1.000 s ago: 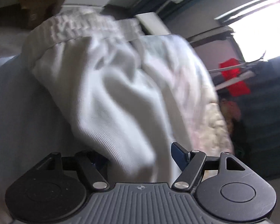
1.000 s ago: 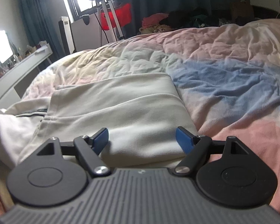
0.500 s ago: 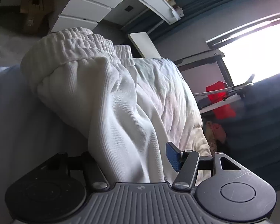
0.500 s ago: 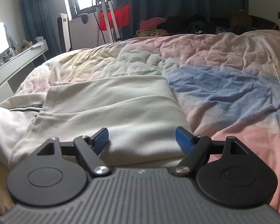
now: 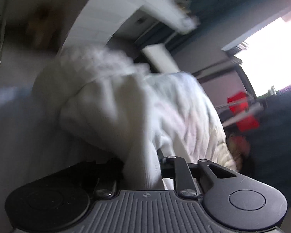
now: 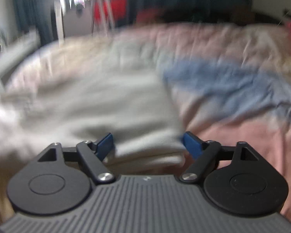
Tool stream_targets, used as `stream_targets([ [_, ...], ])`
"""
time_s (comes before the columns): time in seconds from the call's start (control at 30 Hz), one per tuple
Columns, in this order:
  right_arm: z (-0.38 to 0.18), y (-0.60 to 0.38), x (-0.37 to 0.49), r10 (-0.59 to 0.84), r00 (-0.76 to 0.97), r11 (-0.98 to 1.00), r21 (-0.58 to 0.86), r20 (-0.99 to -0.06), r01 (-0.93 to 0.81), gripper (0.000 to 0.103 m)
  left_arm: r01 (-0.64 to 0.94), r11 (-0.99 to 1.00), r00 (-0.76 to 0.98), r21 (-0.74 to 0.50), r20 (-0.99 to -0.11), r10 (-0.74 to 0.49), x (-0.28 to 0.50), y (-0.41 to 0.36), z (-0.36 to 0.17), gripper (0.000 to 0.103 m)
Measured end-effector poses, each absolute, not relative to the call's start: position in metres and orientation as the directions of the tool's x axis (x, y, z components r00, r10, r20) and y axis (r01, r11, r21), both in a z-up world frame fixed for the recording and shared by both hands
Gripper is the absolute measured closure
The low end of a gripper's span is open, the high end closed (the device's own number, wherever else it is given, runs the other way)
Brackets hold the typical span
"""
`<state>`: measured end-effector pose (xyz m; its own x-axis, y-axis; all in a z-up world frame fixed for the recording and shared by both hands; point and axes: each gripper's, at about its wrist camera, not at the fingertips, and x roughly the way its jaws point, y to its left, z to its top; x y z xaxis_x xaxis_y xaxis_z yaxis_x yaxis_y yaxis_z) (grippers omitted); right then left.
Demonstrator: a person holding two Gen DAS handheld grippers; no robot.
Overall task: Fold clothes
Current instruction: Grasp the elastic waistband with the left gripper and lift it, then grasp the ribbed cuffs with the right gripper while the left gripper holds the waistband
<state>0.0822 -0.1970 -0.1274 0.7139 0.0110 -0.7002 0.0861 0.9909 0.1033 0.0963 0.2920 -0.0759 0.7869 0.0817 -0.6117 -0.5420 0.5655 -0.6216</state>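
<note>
Closing on a bunched fold of the white garment, the left gripper now pinches cloth that earlier sat loose between wider jaws. Right gripper spread, opening, above the folded garment's near edge on the bedspread; open bedspread beyond.

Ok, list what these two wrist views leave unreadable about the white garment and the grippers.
- Left wrist: the left gripper is closing on the white garment; cloth hides the pads, so how firmly they press is unseen.
- Left wrist: motion blur smears the garment's far end.
- Right wrist: blur hides the folded garment's edges; the right gripper is opening, with nothing pressed between its pads.
</note>
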Motion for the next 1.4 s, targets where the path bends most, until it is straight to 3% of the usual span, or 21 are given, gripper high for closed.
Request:
stream_targets([
  [0.13,-0.122,-0.208,0.081,0.034,0.72,0.975,0.181,-0.693,0.128,0.018,-0.453,0.781,0.835,-0.431,-0.512,0.202,0.094,0.237,-0.025,0.088],
  [0.27,-0.115,-0.217,0.076,0.048,0.74,0.958,0.241,-0.671,0.157,0.018,-0.333,0.91,0.905,-0.246,-0.353,0.236,0.083,0.147,0.016,0.088],
  [0.47,-0.096,-0.243,0.068,0.051,0.79,0.915,0.345,-0.611,0.208,0.018,-0.14,0.989,0.979,-0.052,-0.155,0.131,0.114,-0.013,0.029,0.089],
  [0.53,-0.089,-0.255,0.065,0.035,0.808,0.9,0.369,-0.588,0.23,0.018,-0.073,0.997,0.988,-0.009,-0.135,0.072,0.119,-0.064,0.018,0.089],
  [0.67,-0.08,-0.288,0.056,0.0,0.833,0.854,0.434,-0.553,0.288,0.018,0.063,0.989,0.977,0.133,-0.212,-0.034,0.132,-0.158,-0.04,0.089],
  [0.77,-0.083,-0.313,0.055,0.006,0.834,0.807,0.495,-0.552,0.323,0.018,0.169,0.96,0.913,0.225,-0.403,-0.067,0.154,-0.203,-0.102,0.089],
  [0.83,-0.089,-0.325,0.055,0.03,0.834,0.775,0.539,-0.551,0.329,0.018,0.234,0.941,0.866,0.245,-0.492,-0.087,0.164,-0.215,-0.129,0.076],
  [0.97,-0.102,-0.336,0.057,0.155,0.843,0.681,0.674,-0.515,0.286,0.017,0.373,0.851,0.85,0.369,-0.504,-0.154,0.157,-0.229,-0.127,0.067],
  [1.03,-0.107,-0.336,0.059,0.227,0.852,0.626,0.741,-0.471,0.243,0.017,0.434,0.797,0.837,0.42,-0.514,-0.186,0.141,-0.222,-0.121,0.049],
  [1.13,-0.111,-0.331,0.064,0.287,0.854,0.576,0.79,-0.435,0.209,0.017,0.479,0.733,0.828,0.484,-0.526,-0.194,0.123,-0.193,-0.112,0.033],
  [1.27,-0.122,-0.325,0.07,0.29,0.842,0.557,0.796,-0.455,0.239,0.017,0.477,0.701,0.826,0.53,-0.542,-0.152,0.104,-0.138,-0.12,0.029],
  [1.4,-0.141,-0.324,0.083,0.311,0.829,0.497,0.823,-0.465,0.275,0.016,0.459,0.714,0.85,0.529,-0.495,-0.18,0.079,-0.111,-0.12,0.024],
])
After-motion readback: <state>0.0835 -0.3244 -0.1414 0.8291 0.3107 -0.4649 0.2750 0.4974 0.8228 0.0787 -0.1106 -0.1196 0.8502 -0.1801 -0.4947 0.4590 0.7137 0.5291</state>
